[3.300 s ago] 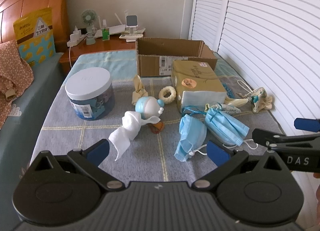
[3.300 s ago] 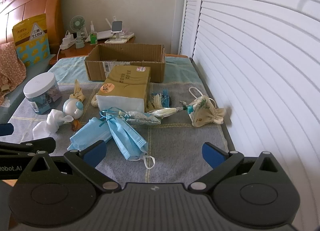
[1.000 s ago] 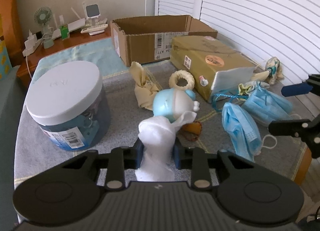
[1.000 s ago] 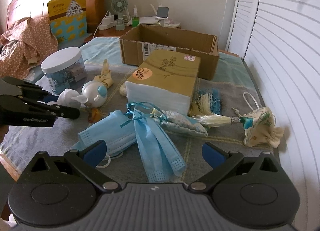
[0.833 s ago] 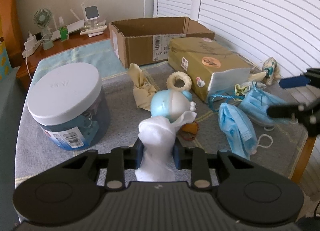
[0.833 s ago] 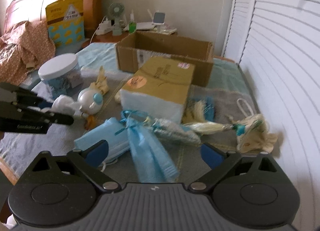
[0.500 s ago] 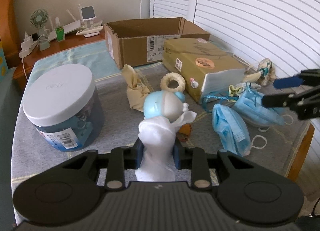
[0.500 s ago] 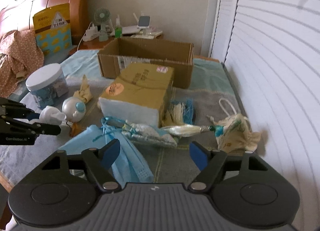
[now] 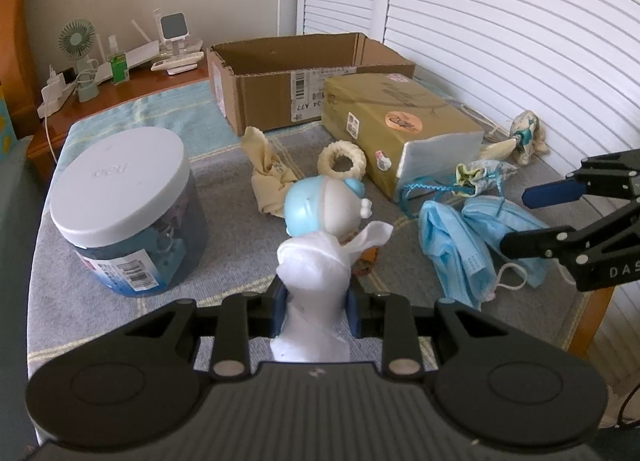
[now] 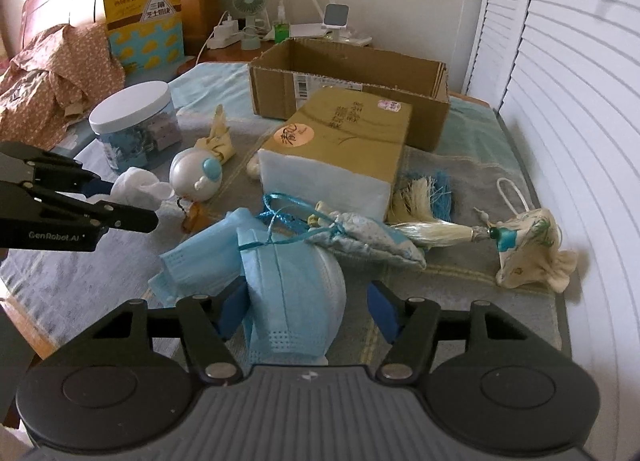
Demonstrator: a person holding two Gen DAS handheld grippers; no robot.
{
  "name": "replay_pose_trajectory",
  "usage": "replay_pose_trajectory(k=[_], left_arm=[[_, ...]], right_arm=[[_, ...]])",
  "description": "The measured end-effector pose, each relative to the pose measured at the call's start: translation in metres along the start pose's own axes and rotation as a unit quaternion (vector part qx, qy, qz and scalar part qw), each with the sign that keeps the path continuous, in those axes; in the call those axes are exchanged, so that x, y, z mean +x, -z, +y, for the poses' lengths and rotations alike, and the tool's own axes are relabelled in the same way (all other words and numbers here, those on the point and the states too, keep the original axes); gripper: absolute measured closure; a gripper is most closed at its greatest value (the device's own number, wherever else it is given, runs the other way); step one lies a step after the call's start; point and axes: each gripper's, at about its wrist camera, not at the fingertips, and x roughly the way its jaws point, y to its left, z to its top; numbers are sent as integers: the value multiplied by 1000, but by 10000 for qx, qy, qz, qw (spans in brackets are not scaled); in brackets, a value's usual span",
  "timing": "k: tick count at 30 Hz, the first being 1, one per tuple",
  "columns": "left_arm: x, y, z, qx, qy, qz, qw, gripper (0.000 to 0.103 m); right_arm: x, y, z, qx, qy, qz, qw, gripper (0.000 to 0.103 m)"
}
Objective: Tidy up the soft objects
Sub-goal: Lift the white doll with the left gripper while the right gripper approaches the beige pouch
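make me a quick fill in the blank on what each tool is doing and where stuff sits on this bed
1. The left tool is shut on a ____ cloth.
2. The right tool is closing around a blue face ____, not yet pinched.
3. The jar with the blue contents has a ____ lid.
4. Behind the tan tissue pack stands an open ____ box.

Missing words: white; mask; white; cardboard

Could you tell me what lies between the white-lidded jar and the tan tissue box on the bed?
In the left wrist view, between the jar and the tissue box lie a cream cloth pouch, a cream ring and a blue-and-white round toy.
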Motion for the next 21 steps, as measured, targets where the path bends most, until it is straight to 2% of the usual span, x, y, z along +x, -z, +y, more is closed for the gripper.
replay_pose_trajectory(k=[7, 13, 17, 21], left_arm=[[-5, -2, -3, 50, 24, -21, 10000, 75], [-12, -5, -8, 162, 74, -16, 9998, 75], [-16, -6, -12, 229, 106, -32, 9997, 75], [-14, -9, -14, 239, 118, -21, 9996, 75]], right_arm=[[-6, 2, -10, 147, 7, 28, 9999, 34], [-31, 1, -26, 355, 389, -244, 9983, 33], [-44, 0, -43, 616, 779, -482, 9939, 19], [-41, -2, -62, 1098, 1311, -653, 9831, 7]])
